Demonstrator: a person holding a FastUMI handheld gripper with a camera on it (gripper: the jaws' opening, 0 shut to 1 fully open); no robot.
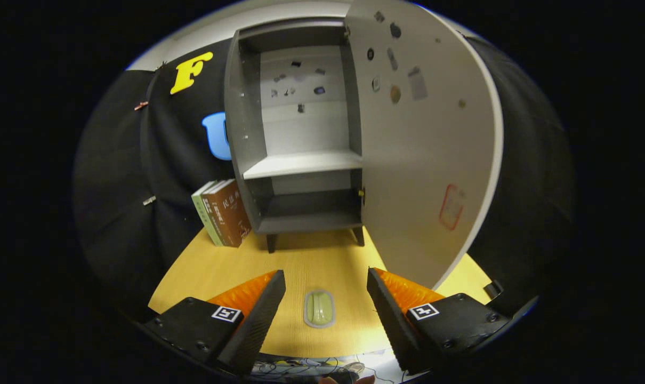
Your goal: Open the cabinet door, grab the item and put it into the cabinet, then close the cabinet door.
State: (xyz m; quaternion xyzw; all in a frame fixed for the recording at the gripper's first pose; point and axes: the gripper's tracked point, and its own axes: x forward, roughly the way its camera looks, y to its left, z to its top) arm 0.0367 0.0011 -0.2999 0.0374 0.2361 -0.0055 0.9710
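Gripper view shows the gripper (326,290) spread wide, grasping nothing, with a small pale green item (319,308) lying on the yellow counter (301,264) between its fingers. Beyond stands the grey cabinet (301,160), its door (424,149) swung open, brown and green books (224,212) leaning beside it; their spine writing is unreadable.

**Two-finger gripper, wedge-shaped fingers on dark mounts**

Gripper (326,290) with two long wedge fingers (258,320), faces finely ribbed, spread wide apart. Each carried on a black angular block (194,325) fastened with round screws. Small square white tag with black pattern (226,313) on top of each block.
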